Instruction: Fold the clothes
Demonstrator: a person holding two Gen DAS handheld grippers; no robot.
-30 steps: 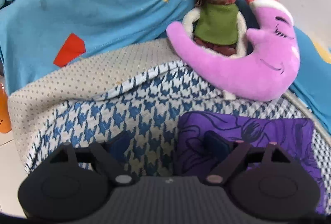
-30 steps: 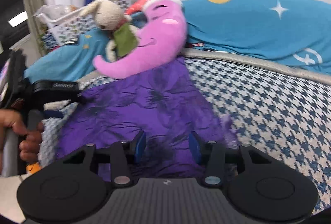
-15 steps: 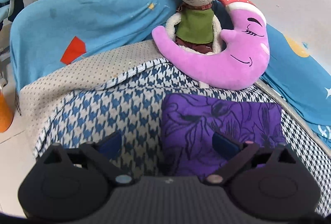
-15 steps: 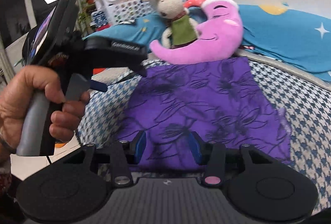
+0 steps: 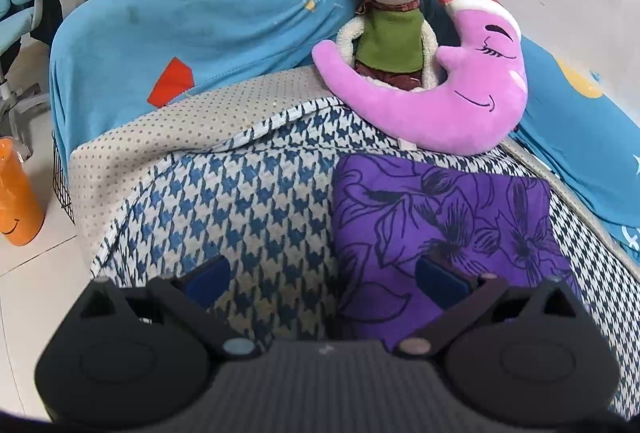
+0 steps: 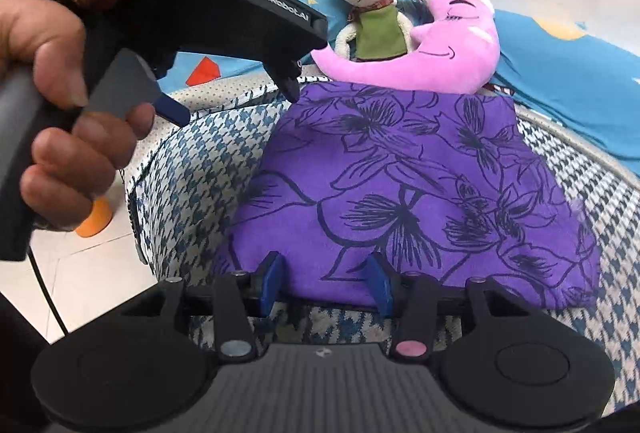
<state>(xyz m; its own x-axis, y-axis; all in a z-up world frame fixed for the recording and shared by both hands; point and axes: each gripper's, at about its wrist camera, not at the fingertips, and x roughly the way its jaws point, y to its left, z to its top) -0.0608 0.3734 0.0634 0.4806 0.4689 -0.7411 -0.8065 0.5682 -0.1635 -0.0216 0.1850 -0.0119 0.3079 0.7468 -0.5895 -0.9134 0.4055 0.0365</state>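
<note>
Houndstooth bedspread (image 5: 248,201) carries purple cloth (image 6: 400,185) near moon pillow (image 5: 460,105); left tongs (image 5: 324,279) and right tongs (image 6: 324,283) gape, empty

my rig, as i see it

my left hand-held gripper (image 5: 322,279) has a matte black body with a ribbed grey centre panel, two round black discs at the sides, blue fingertips (image 5: 208,276) and two small round caps, one pale blue, one pinkish. my right hand-held gripper (image 6: 326,283) matches it, with blue fingertips (image 6: 270,283). from the right wrist view i see the left unit's grey handle, white lettering along its black casing, a brown stitched leather patch and a thin black cable.
</note>
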